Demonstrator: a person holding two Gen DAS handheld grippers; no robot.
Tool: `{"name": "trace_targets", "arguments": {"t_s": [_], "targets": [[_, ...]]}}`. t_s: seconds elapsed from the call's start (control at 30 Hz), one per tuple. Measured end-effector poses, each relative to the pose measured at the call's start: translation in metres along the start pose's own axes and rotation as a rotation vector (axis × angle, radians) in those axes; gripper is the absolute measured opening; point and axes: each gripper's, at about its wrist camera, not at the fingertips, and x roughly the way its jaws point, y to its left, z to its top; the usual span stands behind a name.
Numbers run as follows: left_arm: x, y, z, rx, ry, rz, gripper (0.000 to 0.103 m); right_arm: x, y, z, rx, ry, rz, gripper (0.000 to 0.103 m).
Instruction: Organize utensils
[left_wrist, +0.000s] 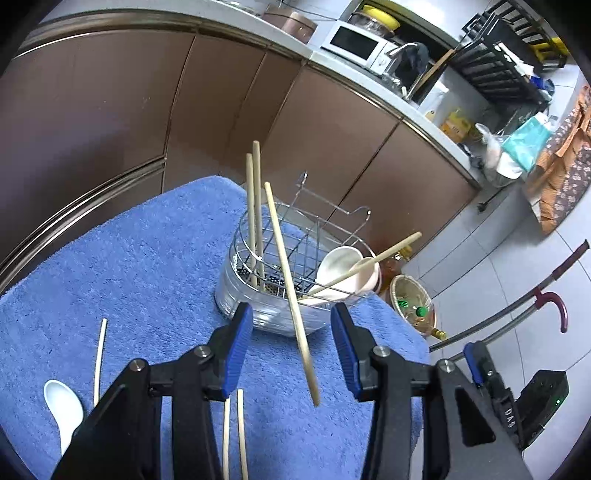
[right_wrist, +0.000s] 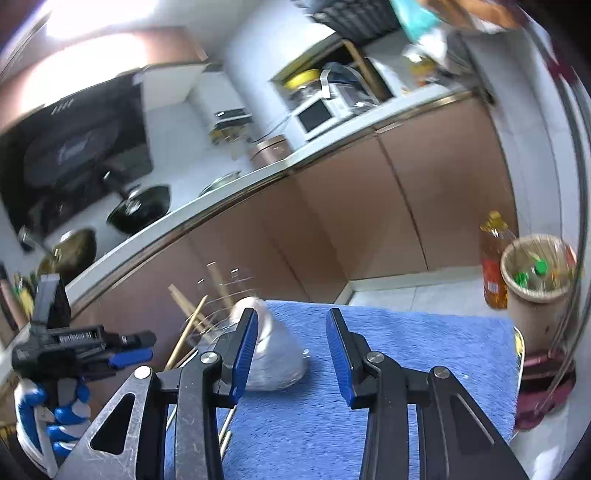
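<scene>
Loose chopstick between spread left fingers, holder just beyond

Nearest, the left gripper (left_wrist: 291, 354) stands wide open, gripping nothing; a chopstick (left_wrist: 291, 295) slants between its pads, seemingly untouched, tip toward the wire utensil holder (left_wrist: 295, 266) on the blue towel (left_wrist: 129, 258). Light, stiff, smooth wood likely slips: pinch mid-shaft. Spare chopsticks (left_wrist: 240, 435) and a white spoon (left_wrist: 62, 406) lie close by. The right gripper (right_wrist: 291, 354) also gapes empty.

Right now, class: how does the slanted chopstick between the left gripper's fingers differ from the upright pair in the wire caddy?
The slanted chopstick leans, its lower end outside the caddy; the upright pair stands inside. It is single; they are two together. All are pale wood.
</scene>
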Motion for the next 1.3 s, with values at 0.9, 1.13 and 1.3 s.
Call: {"name": "trace_targets", "arguments": {"t_s": [0.9, 1.13, 1.3], "targets": [[0.028, -0.016, 0.015, 0.023, 0.081, 0.075, 0.029, -0.018, -0.018, -0.004, 0.047, 0.002, -0.007, 0.043], [0.020, -0.030, 0.048, 0.070, 0.059, 0.106, 0.029, -0.014, -0.022, -0.006, 0.057, 0.011, -0.021, 0.047], [0.038, -0.041, 0.070, 0.085, 0.103, 0.152, 0.029, -0.008, -0.019, -0.009, 0.047, 0.027, -0.019, 0.047]]}}
